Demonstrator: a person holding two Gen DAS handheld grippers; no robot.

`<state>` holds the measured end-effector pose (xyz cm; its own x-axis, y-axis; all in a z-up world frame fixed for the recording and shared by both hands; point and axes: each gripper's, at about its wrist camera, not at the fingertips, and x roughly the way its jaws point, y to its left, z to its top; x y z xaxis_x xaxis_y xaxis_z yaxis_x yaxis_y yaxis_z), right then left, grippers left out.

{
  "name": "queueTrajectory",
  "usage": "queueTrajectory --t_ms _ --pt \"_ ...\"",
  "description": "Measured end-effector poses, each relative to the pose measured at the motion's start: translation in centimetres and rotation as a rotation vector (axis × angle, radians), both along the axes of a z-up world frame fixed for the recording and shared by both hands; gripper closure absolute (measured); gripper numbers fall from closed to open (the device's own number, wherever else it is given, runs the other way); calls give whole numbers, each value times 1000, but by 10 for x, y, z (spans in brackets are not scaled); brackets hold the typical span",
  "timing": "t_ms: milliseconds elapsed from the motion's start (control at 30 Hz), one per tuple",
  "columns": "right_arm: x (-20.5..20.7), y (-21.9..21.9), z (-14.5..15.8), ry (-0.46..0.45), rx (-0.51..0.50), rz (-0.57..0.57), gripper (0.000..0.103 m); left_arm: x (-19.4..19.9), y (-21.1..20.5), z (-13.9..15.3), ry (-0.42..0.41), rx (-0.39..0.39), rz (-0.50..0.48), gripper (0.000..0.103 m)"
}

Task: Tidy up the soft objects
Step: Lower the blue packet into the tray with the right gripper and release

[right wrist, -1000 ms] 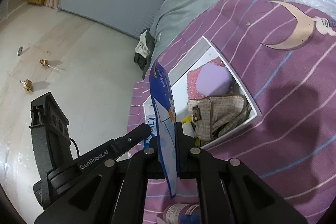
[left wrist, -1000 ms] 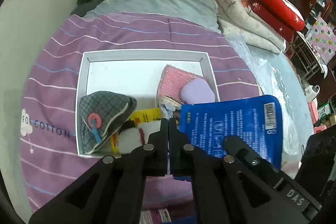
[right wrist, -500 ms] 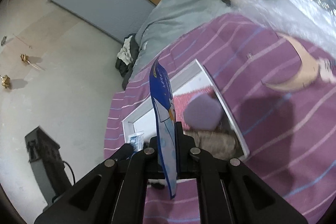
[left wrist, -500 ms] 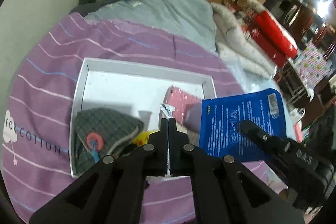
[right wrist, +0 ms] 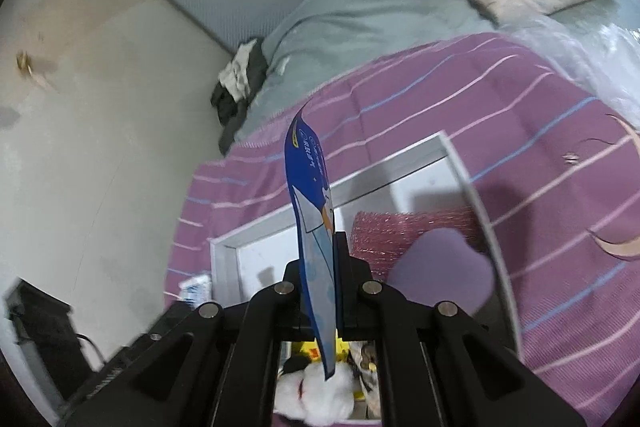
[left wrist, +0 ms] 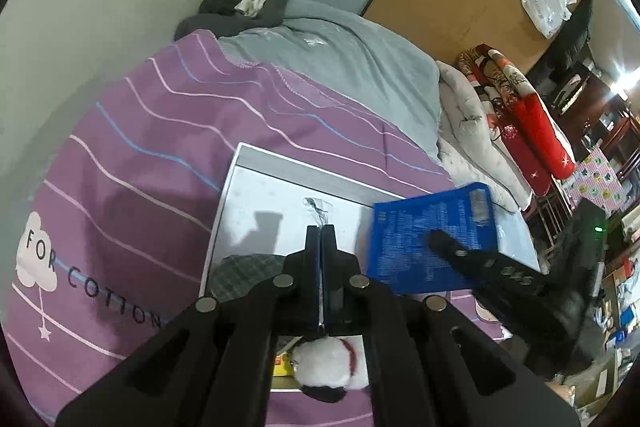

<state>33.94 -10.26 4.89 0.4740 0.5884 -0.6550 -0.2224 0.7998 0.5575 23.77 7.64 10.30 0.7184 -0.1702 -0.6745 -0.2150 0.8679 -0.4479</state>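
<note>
- While the right gripper clenches the blue packet above the white tray, lower it flat toward the tray's bare far-left corner.
- Keep the left gripper, jaws closed on nothing visible, off the plush toy.

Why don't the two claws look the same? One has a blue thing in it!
The right claw pinches a blue packet between its fingers; the left claw is shut on nothing. The left claw's fingers meet; the packet parts the right claw's. Both are black and hover over the white box.
</note>
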Motion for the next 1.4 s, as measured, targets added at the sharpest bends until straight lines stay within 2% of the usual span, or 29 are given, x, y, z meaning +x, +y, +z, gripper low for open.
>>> queueTrajectory --t_ms 67,233,400,467,500,533,600,667,700,733,833,967,1000,1100,1133,1267,1300,1400 --pt "4 13 -10 26 33 42 100 0 2 -3 5 2 6 101" --pt "10 44 -26 76 33 107 99 1 6 -4 -2 -15 8 101" --pt "19 64 -55 197 120 142 99 -1 10 -5 -7 -7 26 101" --pt "16 73 -61 205 67 158 99 -2 11 -6 -5 -6 28 101" --pt "14 78 -62 196 7 170 97 -2 11 -6 -4 -4 31 101" --pt "11 81 -61 187 -32 180 92 -2 12 -6 -3 -2 35 101" --pt "6 85 -55 168 -113 198 90 -3 14 -6 -6 -5 38 101" --pt "4 85 -47 156 -176 196 74 -3 15 -7 -8 -11 36 101" --pt "1 82 -39 142 -213 183 61 -3 15 -6 -9 -11 37 101" --pt "2 81 -35 129 -226 171 52 -4 15 -6 -9 -9 36 101" --pt "-1 68 -14 86 -245 135 46 -4 15 -6 -8 -9 36 101" --pt "6 52 -1 94 -179 110 46 -4 14 -6 -7 -8 34 101" --pt "8 48 -1 98 -160 102 49 -3 14 -7 -6 -7 34 101" --pt "15 54 -10 128 -180 109 80 -3 11 -7 -4 1 28 101" --pt "18 59 -17 143 -182 112 85 -2 10 -7 -5 2 26 101" --pt "21 64 -43 173 -222 73 88 -2 10 -7 -20 -5 15 101" --pt "21 63 -49 184 -245 47 89 -2 11 -7 -27 -21 9 101" --pt "17 60 -51 192 -220 20 91 -2 15 -9 -43 -79 -14 101"
